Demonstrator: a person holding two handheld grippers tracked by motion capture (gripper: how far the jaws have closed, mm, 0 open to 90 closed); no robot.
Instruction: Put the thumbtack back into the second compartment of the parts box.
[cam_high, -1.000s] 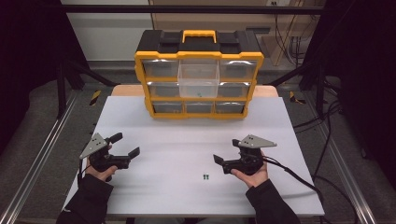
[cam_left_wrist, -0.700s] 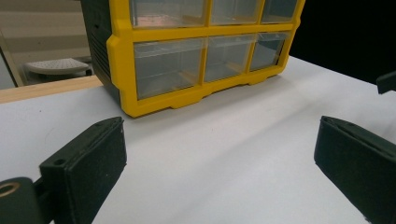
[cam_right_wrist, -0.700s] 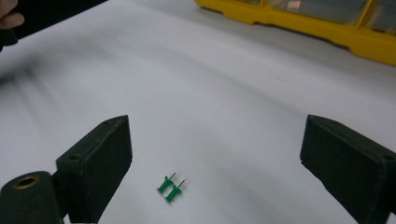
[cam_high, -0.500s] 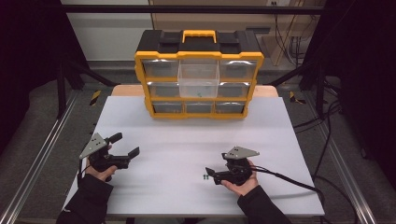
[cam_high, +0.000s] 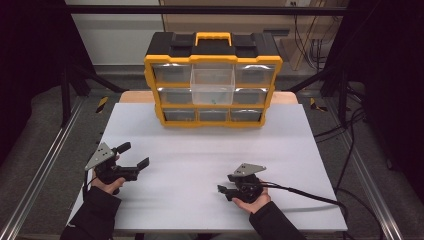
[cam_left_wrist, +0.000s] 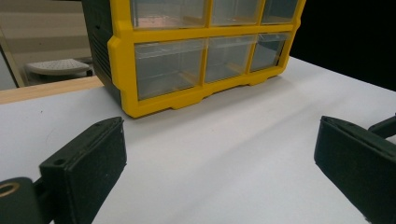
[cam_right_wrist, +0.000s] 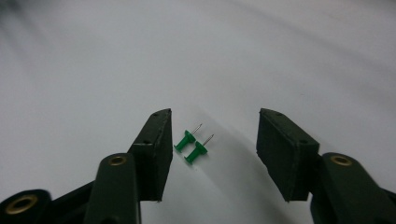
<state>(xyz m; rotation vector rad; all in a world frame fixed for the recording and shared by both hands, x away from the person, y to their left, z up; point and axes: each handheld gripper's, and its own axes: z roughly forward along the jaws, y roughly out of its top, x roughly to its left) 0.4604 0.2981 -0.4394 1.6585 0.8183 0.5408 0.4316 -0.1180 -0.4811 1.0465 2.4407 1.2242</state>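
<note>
Two green pushpins (cam_right_wrist: 191, 145) betw. right gripper (cam_right_wrist: 212, 149) jaws — half-open, closing, nearer left-hand jaw, untouched.

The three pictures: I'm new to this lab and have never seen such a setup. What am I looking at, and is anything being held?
A person sits at a white table and holds a hand-operated two-jaw tool in each hand. The high view looks down from above: the left gripper is at the left, the right gripper lower right. The other two pictures come from small cameras riding on each tool, looking along its black jaws.

At the back stands a yellow and black drawer organizer with clear drawers; the upper middle one looks pulled out.

In the right gripper view, two green pushpins lie on the table between the jaws, which have just been closing; the pads do not press on them yet. The left gripper is open and empty. Nothing is held.
</note>
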